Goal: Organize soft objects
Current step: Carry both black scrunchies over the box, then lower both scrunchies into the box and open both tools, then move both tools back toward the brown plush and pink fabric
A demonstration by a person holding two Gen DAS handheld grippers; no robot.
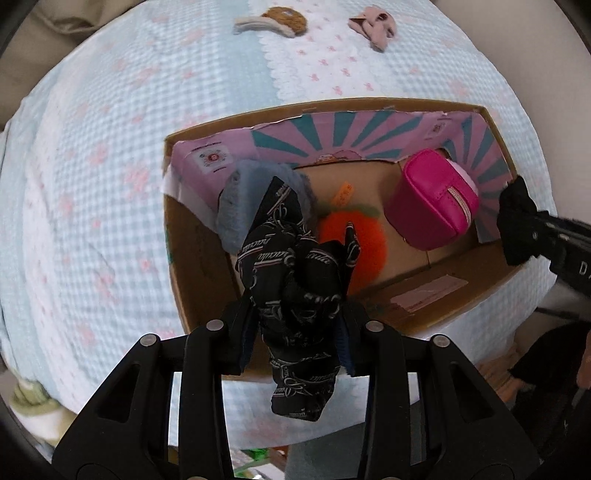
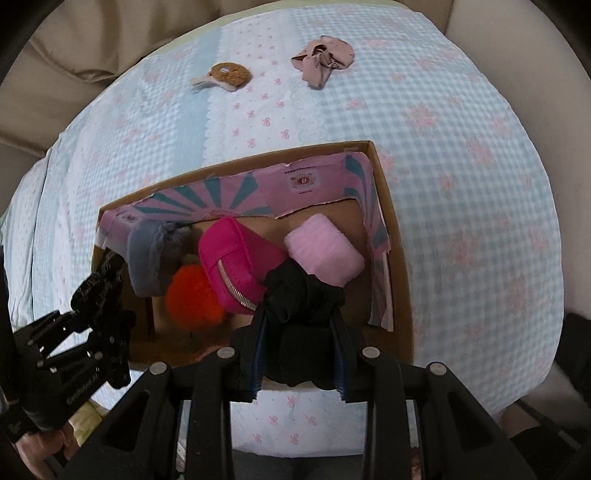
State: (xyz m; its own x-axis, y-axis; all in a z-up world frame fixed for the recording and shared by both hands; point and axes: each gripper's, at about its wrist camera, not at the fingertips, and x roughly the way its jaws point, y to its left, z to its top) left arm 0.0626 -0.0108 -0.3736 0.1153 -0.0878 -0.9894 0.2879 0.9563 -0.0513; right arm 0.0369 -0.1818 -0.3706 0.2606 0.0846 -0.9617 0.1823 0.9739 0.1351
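Observation:
An open cardboard box [image 1: 192,280] [image 2: 400,295] sits on the bed. It holds a grey fuzzy item [image 1: 232,218] [image 2: 151,254], an orange pompom [image 1: 369,247] [image 2: 192,299], a magenta zip pouch [image 1: 432,203] [image 2: 236,266] and a pink soft block [image 2: 325,254]. My left gripper [image 1: 295,332] is shut on a black patterned scarf [image 1: 295,266] above the box's near left part. My right gripper [image 2: 299,354] is shut on a plain black cloth [image 2: 299,295] above the box's near right part; it also shows in the left wrist view [image 1: 517,221].
The bed has a light blue checked quilt [image 1: 92,166] [image 2: 480,166]. Beyond the box lie a brown round plush [image 1: 280,18] [image 2: 229,75] and a crumpled pink cloth [image 1: 373,26] [image 2: 325,59]. A beige cushion [image 2: 74,40] rises behind.

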